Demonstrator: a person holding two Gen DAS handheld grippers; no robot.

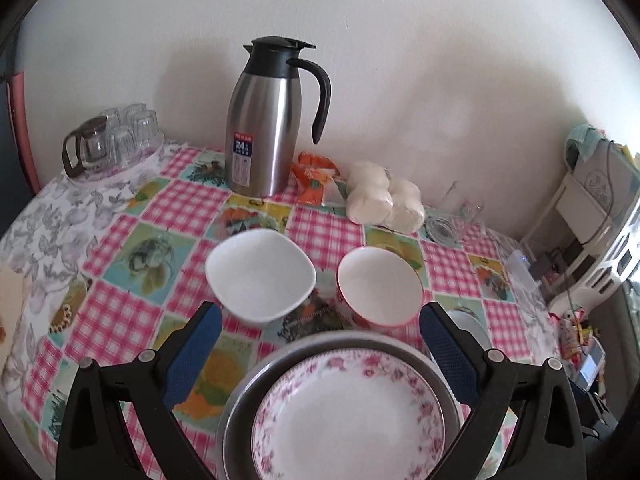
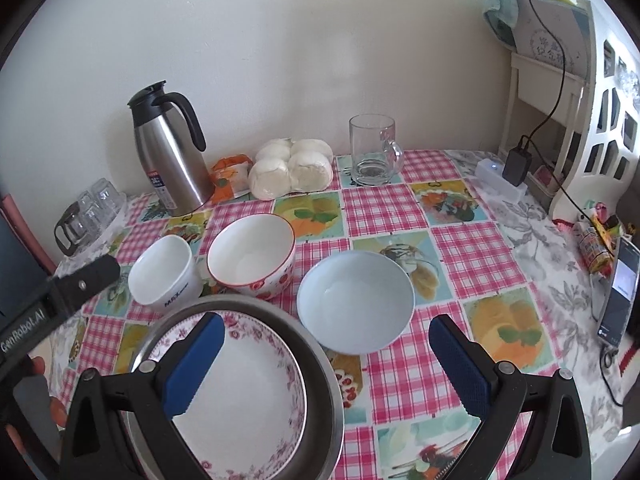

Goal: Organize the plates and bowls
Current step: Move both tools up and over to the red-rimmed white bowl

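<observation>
A pink-flowered plate (image 1: 352, 420) lies inside a steel dish (image 1: 256, 376) at the near table edge; both also show in the right wrist view, plate (image 2: 248, 392) and dish (image 2: 320, 384). Behind them stand a white squarish bowl (image 1: 260, 274) (image 2: 164, 276), a red-rimmed bowl (image 1: 380, 286) (image 2: 252, 256) and a pale blue bowl (image 2: 356, 304). My left gripper (image 1: 320, 316) is open and empty above the plate. My right gripper (image 2: 326, 328) is open and empty, just in front of the pale blue bowl.
A steel thermos jug (image 1: 268, 120) (image 2: 172, 156), wrapped buns (image 1: 384, 198) (image 2: 292, 170) and an orange packet (image 1: 316, 176) stand by the wall. A tray of glasses (image 1: 116, 140) is far left. A glass mug (image 2: 374, 152), charger (image 2: 516, 164) and phone (image 2: 622, 292) are right.
</observation>
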